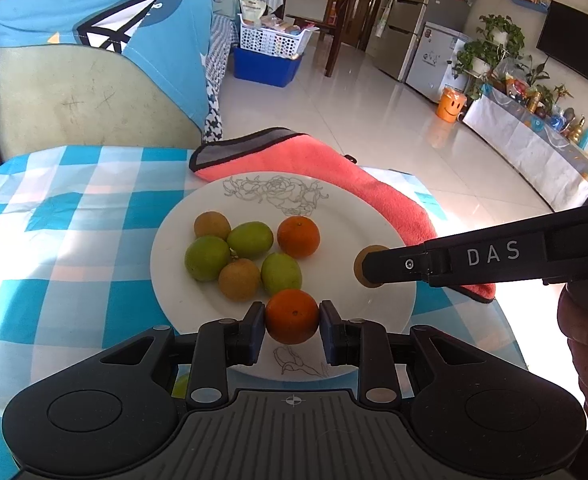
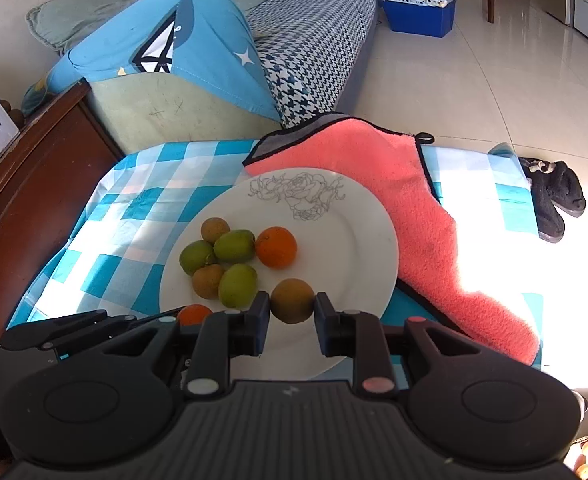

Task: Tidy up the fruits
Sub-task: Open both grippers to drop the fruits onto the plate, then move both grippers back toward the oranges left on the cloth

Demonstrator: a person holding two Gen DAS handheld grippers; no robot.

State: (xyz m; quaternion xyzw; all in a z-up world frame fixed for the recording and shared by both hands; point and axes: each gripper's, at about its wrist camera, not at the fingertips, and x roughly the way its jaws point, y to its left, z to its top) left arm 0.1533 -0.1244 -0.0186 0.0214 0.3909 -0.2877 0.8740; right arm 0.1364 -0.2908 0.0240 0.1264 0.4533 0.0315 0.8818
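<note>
A white plate [image 1: 354, 208] [image 2: 358, 216] with a flower drawing sits on the blue checked tablecloth. It holds green fruits [image 1: 250, 240] [image 2: 234, 246], brown fruits [image 1: 212, 225] [image 2: 215, 230] and an orange [image 1: 298, 237] [image 2: 276, 247]. My left gripper [image 1: 292, 322] is shut on a second orange [image 1: 292, 316] [image 2: 194, 314] over the plate's near edge. My right gripper [image 2: 292, 312] is shut on a brown fruit [image 2: 292, 301] [image 1: 364, 266] over the plate's right part. The right gripper's finger [image 1: 394, 266] shows from the side in the left wrist view.
A pink towel [image 1: 334, 168] [image 2: 414, 208] lies behind and right of the plate, partly under it. A sofa with a blue cushion [image 1: 134, 32] stands behind the table. Black slippers [image 2: 554, 196] lie on the floor at right. A wooden cabinet [image 2: 34, 184] stands at left.
</note>
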